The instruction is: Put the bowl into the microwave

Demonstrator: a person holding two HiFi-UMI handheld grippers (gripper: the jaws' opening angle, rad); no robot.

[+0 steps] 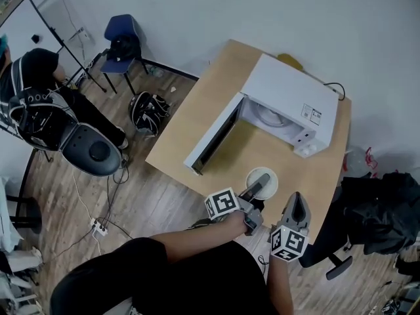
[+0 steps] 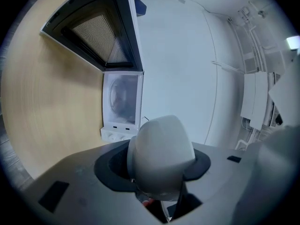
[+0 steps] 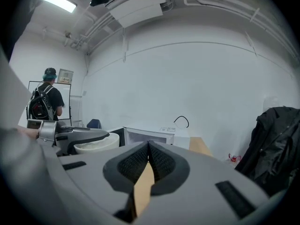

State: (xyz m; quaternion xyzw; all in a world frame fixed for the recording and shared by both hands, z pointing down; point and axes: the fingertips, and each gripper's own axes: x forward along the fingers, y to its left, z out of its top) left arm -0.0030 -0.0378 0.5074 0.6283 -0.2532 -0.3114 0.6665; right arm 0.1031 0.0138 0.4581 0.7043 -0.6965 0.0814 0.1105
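A white bowl (image 1: pixel 271 186) sits on the wooden table (image 1: pixel 216 97) near its front edge, in front of the white microwave (image 1: pixel 289 104). The microwave's door (image 1: pixel 211 136) hangs open to the left, and its cavity faces the bowl. My left gripper (image 1: pixel 260 182) is shut on the bowl's rim. In the left gripper view the bowl (image 2: pixel 161 149) fills the space between the left gripper's (image 2: pixel 159 168) dark pads. My right gripper (image 1: pixel 296 201) hovers just right of the bowl, shut and holding nothing. In the right gripper view the right gripper's (image 3: pixel 148 146) tips touch, and the bowl (image 3: pixel 96 143) lies to their left.
A person with a backpack (image 1: pixel 36 104) stands at the far left beside a blue chair (image 1: pixel 125 38). A black bag (image 1: pixel 148 113) lies on the floor by the table's left edge. A dark jacket (image 1: pixel 380 209) hangs over a chair at the right. Cables and a power strip (image 1: pixel 98 227) cross the floor.
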